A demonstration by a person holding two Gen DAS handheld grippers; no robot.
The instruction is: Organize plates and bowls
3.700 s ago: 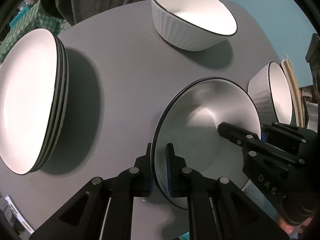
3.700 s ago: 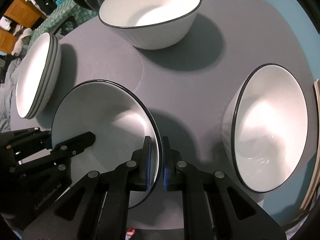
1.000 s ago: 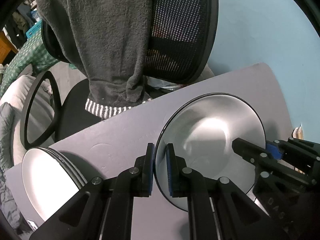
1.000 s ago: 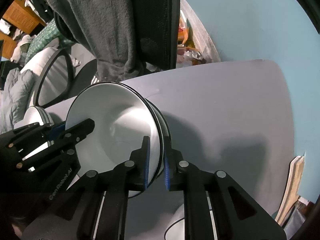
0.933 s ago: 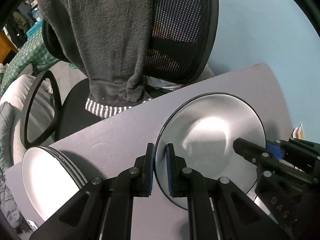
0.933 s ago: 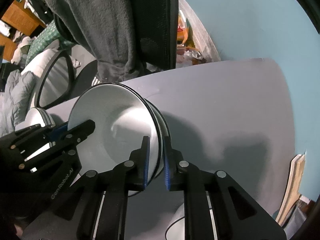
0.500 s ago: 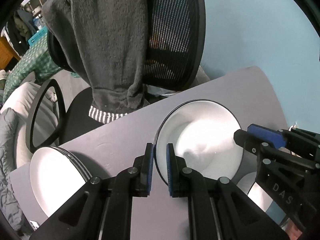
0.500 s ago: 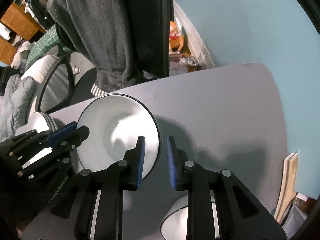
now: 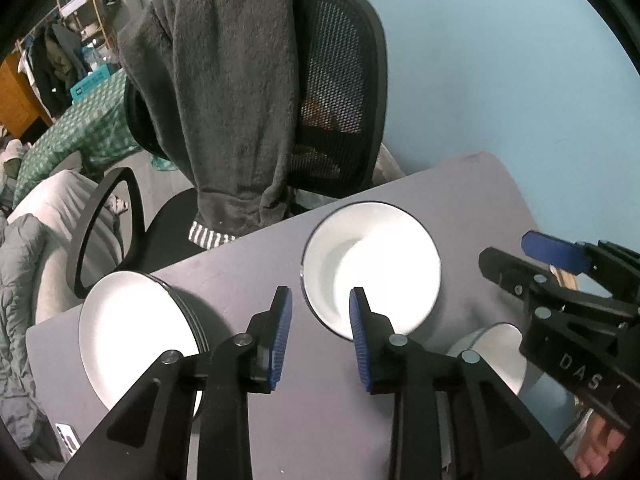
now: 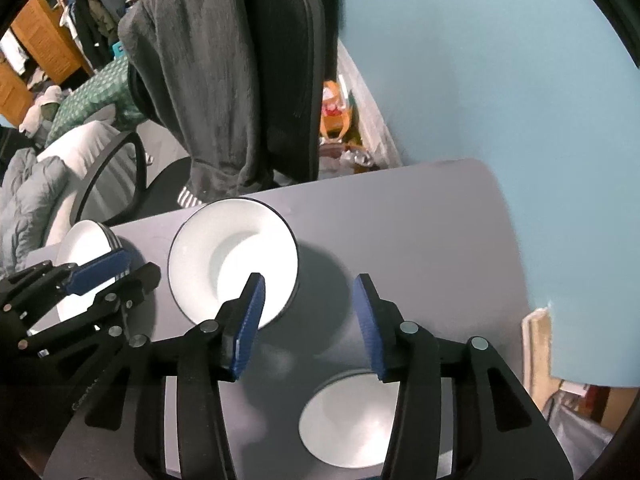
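A white bowl with a dark rim (image 9: 372, 264) (image 10: 234, 264) sits nested on another bowl near the far edge of the grey table (image 9: 248, 264) (image 10: 400, 232). A stack of white plates (image 9: 136, 336) (image 10: 82, 256) stands at the left. A second white bowl (image 9: 492, 356) (image 10: 352, 420) sits at the near right. My left gripper (image 9: 320, 336) is open and empty, just short of the nested bowl. My right gripper (image 10: 310, 324) is open and empty, above the table between the two bowls.
A black mesh office chair (image 9: 340, 92) (image 10: 288, 60) with a grey towel (image 9: 224, 92) over its back stands behind the table. A light blue wall (image 9: 500, 72) is at the right. A bed with grey bedding (image 9: 36, 224) lies at the left.
Both grippers have let go of the bowl's rim and opened wide. They have pulled back and up from the bowl, which now rests on the bowl beneath it.
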